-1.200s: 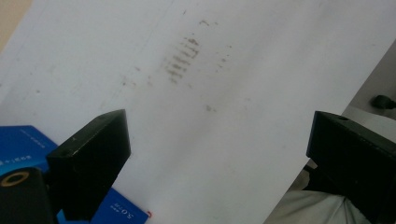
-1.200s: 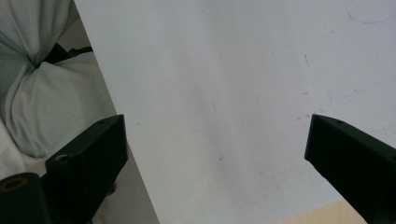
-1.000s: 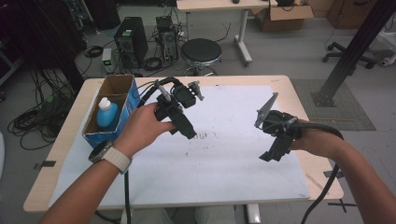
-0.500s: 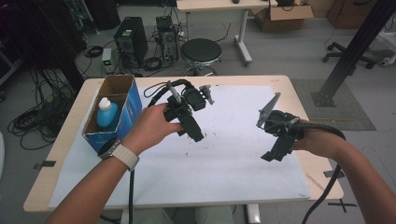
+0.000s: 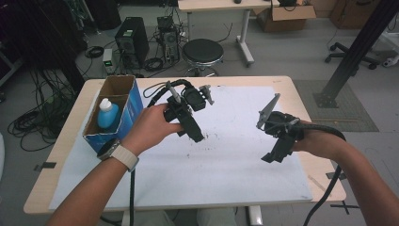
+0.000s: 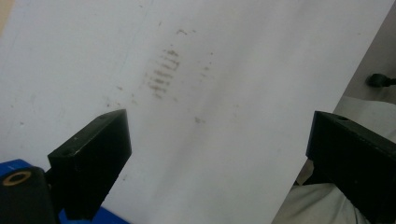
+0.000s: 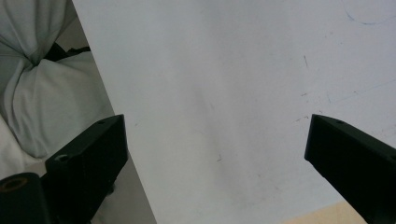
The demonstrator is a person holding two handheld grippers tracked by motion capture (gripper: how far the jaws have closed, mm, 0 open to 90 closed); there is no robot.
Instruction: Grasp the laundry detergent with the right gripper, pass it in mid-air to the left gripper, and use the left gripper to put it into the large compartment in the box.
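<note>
- A person is sitting at a wooden table [image 5: 308,107] with 2 hand-held grippers, both raised above a large white sheet [image 5: 226,165] that is covering most of the tabletop.
- The left gripper [image 5: 196,136] is hanging over the sheet's middle, a little toward the far left part, gripped by the left hand [image 5: 149,127], which is wearing a pale watch strap at the wrist.
- In the left gripper view, its 2 black jaws are standing wide apart with nothing between them, and they are looking down on a patch of small brown smudges [image 6: 162,74] on the sheet.
- The same smudges [image 5: 207,141] are lying near the sheet's centre in the high view, just beside the left gripper's tip.
- The right gripper [image 5: 273,155] is hovering near the sheet's right edge, held by the right hand [image 5: 314,140], with a black cable trailing off the near right corner.
- In the right gripper view, its jaws are also gaping wide and empty, over bare white sheet [image 7: 224,93] near its edge.
- A blue-sided cardboard box [image 5: 123,110] is standing at the far left corner of the table, with a blue bottle with a white cap [image 5: 107,115] upright inside it, well apart from both grippers.
</note>
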